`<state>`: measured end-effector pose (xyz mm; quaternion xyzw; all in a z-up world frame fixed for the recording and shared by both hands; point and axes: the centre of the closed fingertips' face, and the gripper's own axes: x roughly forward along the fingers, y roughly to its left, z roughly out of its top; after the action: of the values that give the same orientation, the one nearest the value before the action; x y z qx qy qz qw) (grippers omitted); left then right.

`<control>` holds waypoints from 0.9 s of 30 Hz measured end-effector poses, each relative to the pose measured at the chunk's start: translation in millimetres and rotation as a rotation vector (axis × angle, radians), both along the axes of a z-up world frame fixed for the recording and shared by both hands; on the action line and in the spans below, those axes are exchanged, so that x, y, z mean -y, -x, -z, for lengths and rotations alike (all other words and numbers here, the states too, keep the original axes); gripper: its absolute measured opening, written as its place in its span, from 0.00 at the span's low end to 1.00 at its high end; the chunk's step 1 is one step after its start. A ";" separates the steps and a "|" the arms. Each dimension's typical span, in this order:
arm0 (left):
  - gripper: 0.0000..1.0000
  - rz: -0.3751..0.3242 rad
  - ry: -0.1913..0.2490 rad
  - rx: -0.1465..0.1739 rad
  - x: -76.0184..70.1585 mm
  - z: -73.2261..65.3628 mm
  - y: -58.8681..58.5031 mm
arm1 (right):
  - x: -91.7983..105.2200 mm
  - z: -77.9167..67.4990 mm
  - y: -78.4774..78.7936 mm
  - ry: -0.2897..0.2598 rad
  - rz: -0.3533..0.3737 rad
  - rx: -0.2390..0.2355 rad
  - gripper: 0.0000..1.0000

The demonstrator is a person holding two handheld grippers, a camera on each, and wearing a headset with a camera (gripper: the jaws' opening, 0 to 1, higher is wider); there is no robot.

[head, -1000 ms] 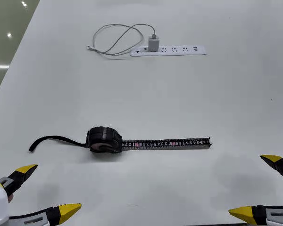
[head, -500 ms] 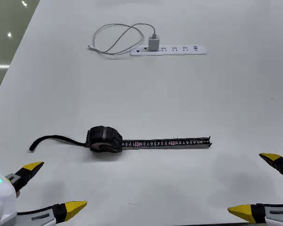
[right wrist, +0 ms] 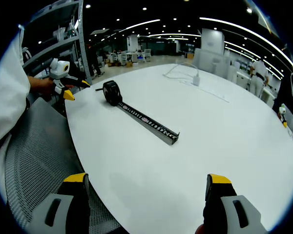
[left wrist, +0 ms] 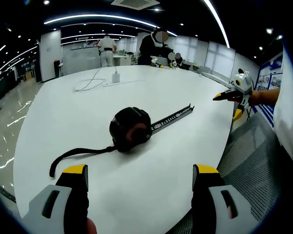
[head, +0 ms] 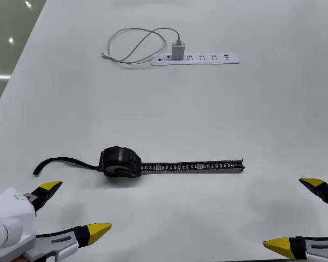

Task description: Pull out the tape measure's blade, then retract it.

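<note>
— As the head view frames it, what are the grippers doing?
— Left gripper (head: 75,207), bottom left: yellow-tipped jaws wide apart, nothing between them, touching nothing. Right gripper (head: 291,213), bottom right: same, spread wide and empty.
— And the tape?
— Black round tape measure (head: 120,161) lies on the white table (head: 169,109), beyond both grippers, nearer the left one but apart from it. Its dark numbered blade (head: 191,165) is out flat on the table, running toward the right gripper's side, its end well apart from that gripper. Thin black wrist strap (head: 63,162) trails the other way.
— Far end?
— Flat white power strip (head: 208,58), white charger plug (head: 178,51) in it, thin white cable (head: 134,46) looped beside.
— Left gripper view?
— Own jaws wide, empty. Case sits ahead between them, clear of both; strap curls toward the left jaw. Right gripper shows at the right near the table's edge, held in a hand. This view adds people standing far back in the room.
— Right gripper view?
— Own jaws wide, empty. Blade's hooked end is the closest part, ahead and apart; case at its far end, left gripper just beyond it, held in a hand. Plug and cable look small on the far side.
</note>
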<state>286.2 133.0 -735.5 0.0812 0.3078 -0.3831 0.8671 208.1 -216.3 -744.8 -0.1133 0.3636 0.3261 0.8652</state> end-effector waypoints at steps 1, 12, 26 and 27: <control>0.85 -0.001 -0.001 0.000 0.2 0.1 0.0 | 0.0 -0.1 -0.1 0.000 0.000 0.000 0.98; 0.86 -0.031 0.022 -0.017 7.6 4.3 -6.2 | -0.2 0.7 -5.2 -0.005 0.001 0.005 0.98; 0.87 -0.102 0.041 -0.030 25.2 7.9 -34.3 | -1.4 2.6 -16.4 -0.018 -0.004 0.004 0.99; 0.87 -0.109 0.043 -0.034 26.6 8.0 -36.5 | -0.8 3.3 -17.1 -0.017 -0.005 0.002 0.99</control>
<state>322.7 106.4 -743.5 0.0392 0.3182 -0.3433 0.8828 225.2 -215.5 -748.1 -0.1073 0.3597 0.3313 0.8656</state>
